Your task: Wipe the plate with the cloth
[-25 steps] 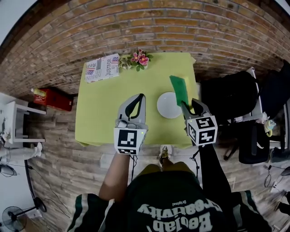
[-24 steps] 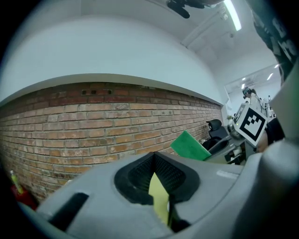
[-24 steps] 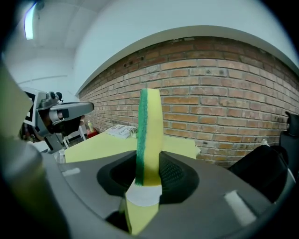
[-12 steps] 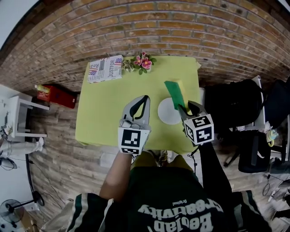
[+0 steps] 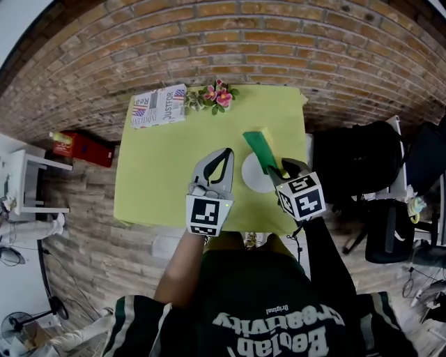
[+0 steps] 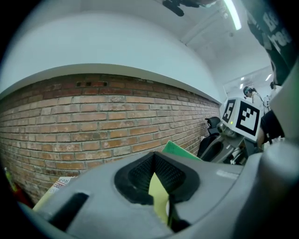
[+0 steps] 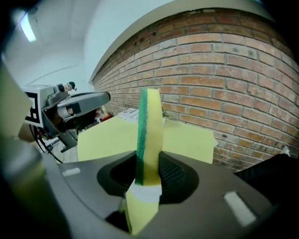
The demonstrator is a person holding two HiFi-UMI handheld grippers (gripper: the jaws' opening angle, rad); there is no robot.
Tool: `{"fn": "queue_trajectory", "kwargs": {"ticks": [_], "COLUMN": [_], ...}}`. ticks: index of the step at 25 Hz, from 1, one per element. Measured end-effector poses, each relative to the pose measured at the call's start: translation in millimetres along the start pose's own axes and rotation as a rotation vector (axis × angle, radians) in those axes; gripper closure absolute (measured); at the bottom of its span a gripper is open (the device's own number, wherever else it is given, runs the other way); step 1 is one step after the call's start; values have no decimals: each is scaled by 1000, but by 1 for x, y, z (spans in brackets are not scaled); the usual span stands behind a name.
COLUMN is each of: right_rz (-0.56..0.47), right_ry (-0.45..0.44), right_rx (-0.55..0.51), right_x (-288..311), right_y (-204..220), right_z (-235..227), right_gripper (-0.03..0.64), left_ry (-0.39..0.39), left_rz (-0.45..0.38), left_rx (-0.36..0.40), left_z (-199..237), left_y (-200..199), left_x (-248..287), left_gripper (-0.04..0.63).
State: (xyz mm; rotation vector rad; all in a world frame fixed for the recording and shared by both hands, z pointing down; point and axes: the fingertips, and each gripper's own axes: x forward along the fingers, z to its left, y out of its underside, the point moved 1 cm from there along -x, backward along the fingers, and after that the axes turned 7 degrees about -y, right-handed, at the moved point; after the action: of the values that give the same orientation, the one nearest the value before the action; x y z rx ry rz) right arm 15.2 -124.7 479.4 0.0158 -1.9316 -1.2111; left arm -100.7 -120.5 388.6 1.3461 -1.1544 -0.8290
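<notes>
Clamping the cloth, the right tongs were shifted over the plate, now partly hidden beneath them; wiping was judged imminent. The left tongs were held closed and empty alongside.

The plate lies on the table, right of centre. Magazine at far left edge; flowers just right of it. Sponge, in the right gripper, is over the plate's far side; left gripper is just left of the plate.

Brick wall behind, wood-plank floor. Yellow-green surface pushed up against wall. White shelf off left, black chair right. White ceiling, strip light on.
</notes>
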Motion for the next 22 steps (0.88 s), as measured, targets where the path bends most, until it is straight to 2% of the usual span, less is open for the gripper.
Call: {"fn": "queue_trajectory", "kwargs": {"ticks": [5,14,22], "right_rz": [82,237,371], "right_ry": [-2,-27,-70], "right_rx": [13,126,184], "right_x": [13,37,62], "right_y": [9,40,61], "right_z": [2,1,7], "right_gripper": [485,485,485], "left_ry": [23,101,156], "left_rz": [96,202,285], "left_rx": [28,-65,-104], "left_z": [0,-14,-23], "left_y": [41,109,156], "left_x": [14,33,42], "left_gripper": [588,588,588]}}
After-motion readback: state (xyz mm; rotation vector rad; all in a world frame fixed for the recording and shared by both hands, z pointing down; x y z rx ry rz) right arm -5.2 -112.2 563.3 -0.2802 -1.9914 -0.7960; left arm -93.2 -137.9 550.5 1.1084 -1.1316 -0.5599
